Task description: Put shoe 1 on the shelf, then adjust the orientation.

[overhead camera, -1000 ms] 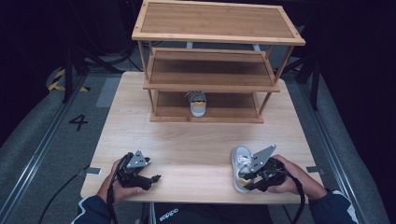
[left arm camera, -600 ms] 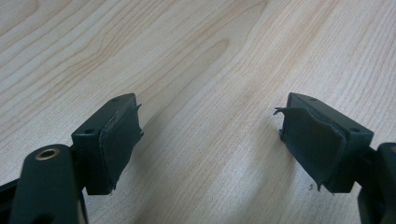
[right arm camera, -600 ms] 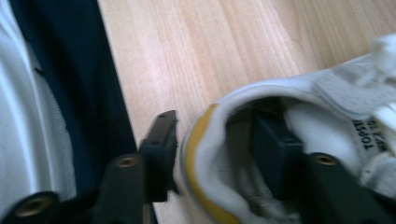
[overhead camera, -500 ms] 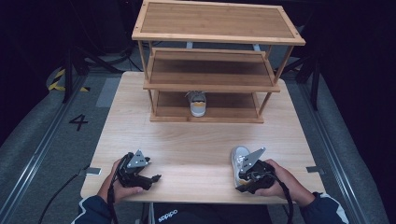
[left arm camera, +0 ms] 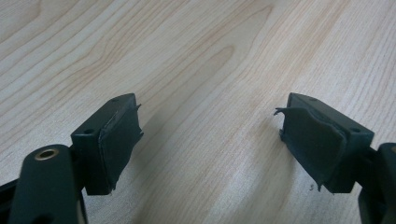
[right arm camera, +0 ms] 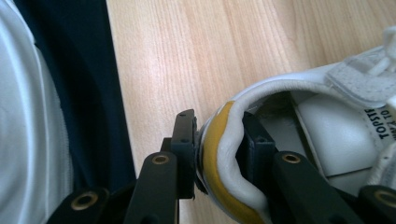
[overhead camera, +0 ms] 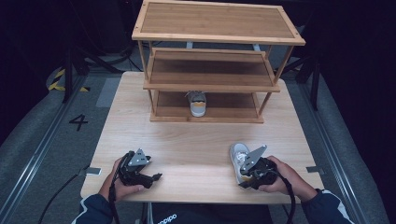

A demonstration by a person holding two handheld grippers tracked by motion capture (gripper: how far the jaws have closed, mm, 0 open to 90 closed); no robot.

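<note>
High view first, at the left: the left gripper (overhead camera: 152,176) rests low on the desk (overhead camera: 196,140) in the person's left hand (overhead camera: 122,179). In the left gripper view its jaws stand wide apart with only bare wood grain between them, so nothing here is at risk.

Across the desk, well apart from it, the right gripper (overhead camera: 243,179) is held by the right hand (overhead camera: 280,175) and is clamped on the heel collar of a white sneaker (overhead camera: 239,158) that lies on the desk just ahead of it. The right gripper view shows one jaw outside the yellow heel tab and the other inside the shoe (right arm camera: 299,116), pinching the padded rim so that it buckles. That bite looks thin and sits at one end of the shoe, so I judge that a lift could let the toe swing down, the soft collar slip out, or the toe catch on a shelf edge.

Far ahead of both grippers stands a three-tier wooden rack (overhead camera: 210,70), and a second sneaker (overhead camera: 197,103) sits on its lowest tier, heel toward the person. The gap above that tier looks low, which would make a tilted shoe awkward to slide in.

The desk is pale, smooth wood. Around it the room is dark, with grey floor, metal rails at both sides, a painted number 4 (overhead camera: 78,122) and yellow-black tape (overhead camera: 58,80) left of the left gripper.
</note>
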